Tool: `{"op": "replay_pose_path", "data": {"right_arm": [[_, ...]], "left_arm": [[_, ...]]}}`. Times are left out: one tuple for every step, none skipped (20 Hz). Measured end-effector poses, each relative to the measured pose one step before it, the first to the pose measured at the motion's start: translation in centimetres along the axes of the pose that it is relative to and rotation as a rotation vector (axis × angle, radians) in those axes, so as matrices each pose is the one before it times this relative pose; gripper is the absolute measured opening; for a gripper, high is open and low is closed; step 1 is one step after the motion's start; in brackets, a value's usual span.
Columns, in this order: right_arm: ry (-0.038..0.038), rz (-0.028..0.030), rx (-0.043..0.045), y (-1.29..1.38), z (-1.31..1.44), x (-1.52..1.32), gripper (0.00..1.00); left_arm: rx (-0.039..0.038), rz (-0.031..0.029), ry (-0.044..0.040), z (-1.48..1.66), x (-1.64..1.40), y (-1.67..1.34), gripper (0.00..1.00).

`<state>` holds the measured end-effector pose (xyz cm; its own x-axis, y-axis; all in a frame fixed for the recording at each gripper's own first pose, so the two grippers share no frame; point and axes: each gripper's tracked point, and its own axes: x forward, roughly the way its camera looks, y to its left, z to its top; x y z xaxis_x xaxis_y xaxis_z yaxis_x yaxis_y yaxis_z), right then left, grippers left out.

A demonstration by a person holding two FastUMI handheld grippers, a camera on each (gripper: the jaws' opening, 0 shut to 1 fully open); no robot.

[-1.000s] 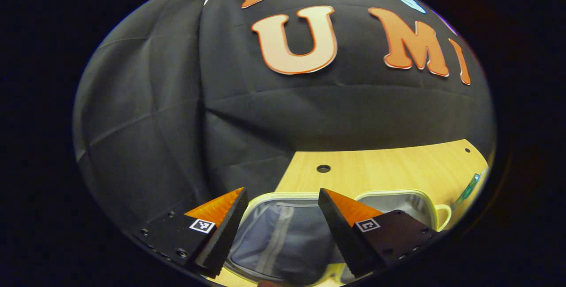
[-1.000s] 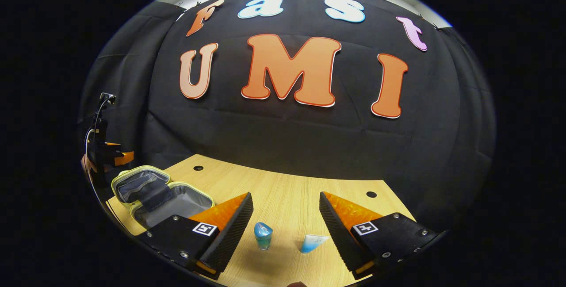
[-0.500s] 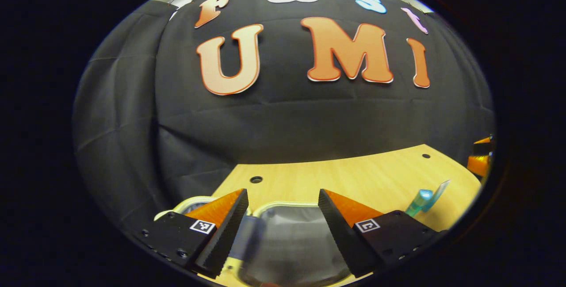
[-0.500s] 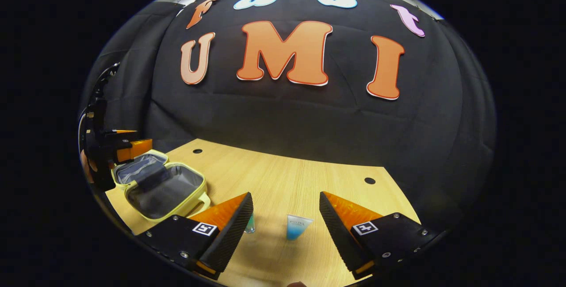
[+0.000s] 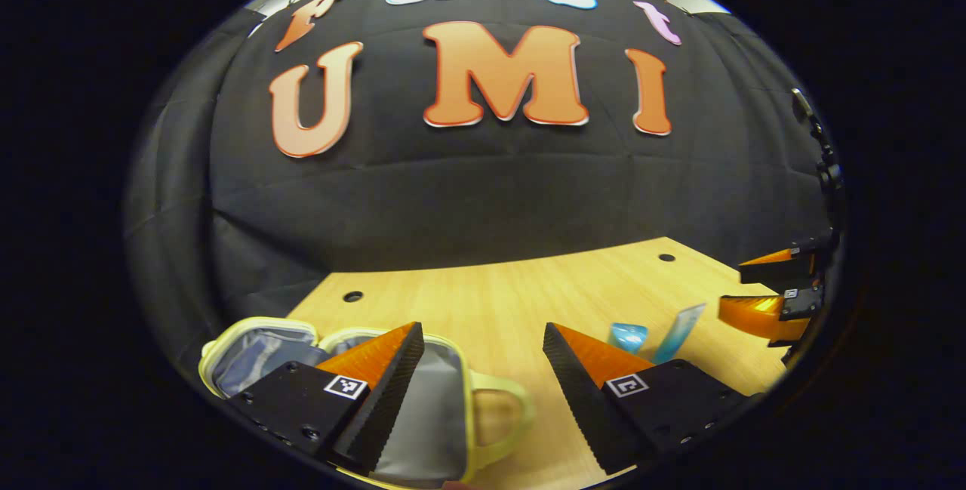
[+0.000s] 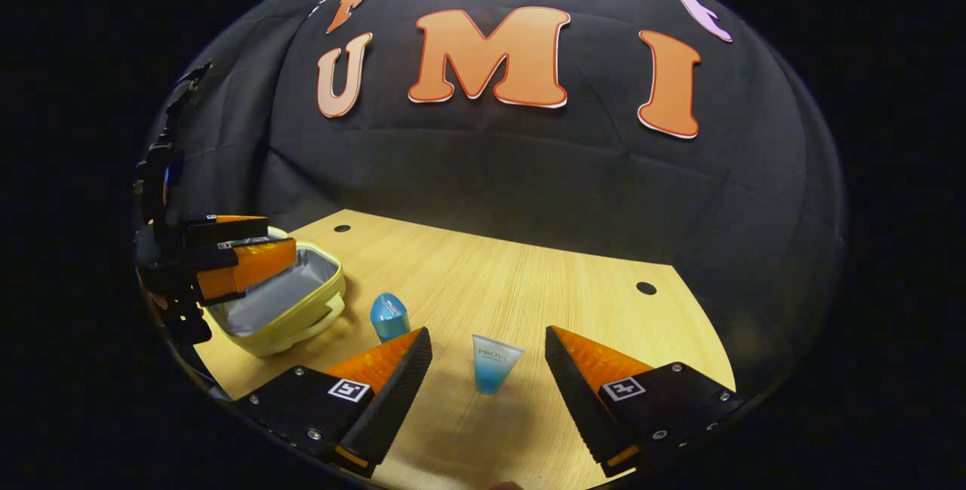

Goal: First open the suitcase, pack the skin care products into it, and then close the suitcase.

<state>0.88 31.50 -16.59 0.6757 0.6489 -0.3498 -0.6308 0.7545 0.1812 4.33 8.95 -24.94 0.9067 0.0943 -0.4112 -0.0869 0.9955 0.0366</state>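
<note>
Left gripper view: your left gripper (image 5: 479,369) has its jaws spread wide with nothing between them. A second ago this camera looked straight down into the suitcase (image 5: 445,414); now the case sits low and to the left, its grey lining and pale yellow handle partly behind your left finger. The lid is laid flat open. The view has swung toward the products: a small blue bottle (image 5: 627,337) and a blue tube (image 5: 679,332) stand on the table (image 5: 498,301) to the right of the suitcase, well apart from it. Your right gripper (image 5: 773,290) shows just beyond the tube, jaws apart. No writing on either product is legible here.

Right gripper view: your right gripper (image 6: 483,377) also has its jaws spread, empty. A second ago both products lay near the bottom edge between the fingers. Now the blue tube (image 6: 494,363) stands centred between them, cap down, not touched by either. The small blue bottle (image 6: 389,316) stands between the tube and the suitcase (image 6: 290,309). Your left gripper (image 6: 238,256) hangs over the open suitcase.

Judgement: opening is done, packing not begun; the tube looks lined up as first pick. The tube carries a small printed brand word, too small to read reliably.
</note>
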Motion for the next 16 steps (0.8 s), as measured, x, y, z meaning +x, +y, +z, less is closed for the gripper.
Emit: {"op": "replay_pose_path", "data": {"right_arm": [[0.01197, 0.0047, -0.00342, -0.123, -0.92, 0.268, 0.96], [0.00857, -0.00156, -0.00217, -0.315, -0.862, 0.204, 0.96], [0.00864, -0.00141, 0.0026, -0.255, -0.677, 0.286, 0.96], [0.00793, -0.00393, 0.0067, -0.121, -0.573, 0.357, 0.96], [0.00792, 0.00277, 0.01126, 0.005, -0.429, 0.24, 0.96], [0.00367, 0.00377, 0.00699, 0.099, -0.517, 0.22, 0.96], [0.00394, 0.0003, 0.00244, -0.101, -0.476, 0.191, 0.96], [0.00572, 0.00071, 0.00136, -0.012, -0.44, 0.361, 0.96], [0.00383, -0.00066, 0.00179, -0.091, -0.425, 0.208, 0.96], [0.00154, 0.00205, 0.0024, 0.013, -0.208, 0.278, 0.96], [0.00312, -0.00067, 0.00217, -0.157, -0.324, 0.38, 0.96], [0.00158, 0.0021, 0.00247, -0.113, -0.213, 0.361, 0.96], [0.00795, -0.00388, -0.00078, -0.158, -0.394, 0.448, 0.96], [0.00543, 0.0017, -0.00152, -0.097, -0.246, 0.329, 0.96], [0.00234, -0.00276, -0.00253, -0.182, -0.19, 0.353, 0.96], [0.00409, 0.00131, -0.00218, -0.086, -0.297, 0.261, 0.96]], "left_arm": [[0.00105, -0.01831, 0.00993, -0.086, 0.166, -1.387, 0.99], [-0.00268, -0.0229, 0.00179, -1.011, 0.184, -1.244, 0.99], [0.00017, -0.01533, 0.00597, -0.67, 0.432, -1.213, 0.99], [0.00234, -0.01368, -0.00158, -1.22, 0.404, -1.14, 0.99], [0.00194, -0.02147, -0.00103, -0.297, 0.445, -1.05, 0.99], [0.00286, -0.01259, 0.0036, -0.813, 0.219, -0.869, 0.99], [0.00101, -0.01646, -0.00234, -0.377, 0.363, -0.775, 0.99], [0.00447, -0.01004, 0.01073, -0.671, 0.34, -0.71, 0.99], [-0.00048, -0.00779, 0.00911, -0.684, 0.421, -0.531, 0.99], [-0.00711, -0.00858, 0.01461, -1.062, 0.507, -0.707, 0.99], [-0.00242, -0.00664, 0.02037, -0.934, 0.586, -0.361, 0.99], [0.00432, -0.00308, 0.01254, -0.621, 0.621, -0.391, 0.99], [0.00523, -0.00508, 0.00856, -0.402, 0.713, -0.432, 0.99], [0.00378, -0.00615, 0.00902, -0.271, 0.617, -0.5, 0.98], [-0.00016, -0.01011, 0.01486, -0.4, 0.752, -0.349, 0.95], [-0.00421, -0.01256, 0.01602, -0.551, 0.807, -0.211, 0.95]]}}
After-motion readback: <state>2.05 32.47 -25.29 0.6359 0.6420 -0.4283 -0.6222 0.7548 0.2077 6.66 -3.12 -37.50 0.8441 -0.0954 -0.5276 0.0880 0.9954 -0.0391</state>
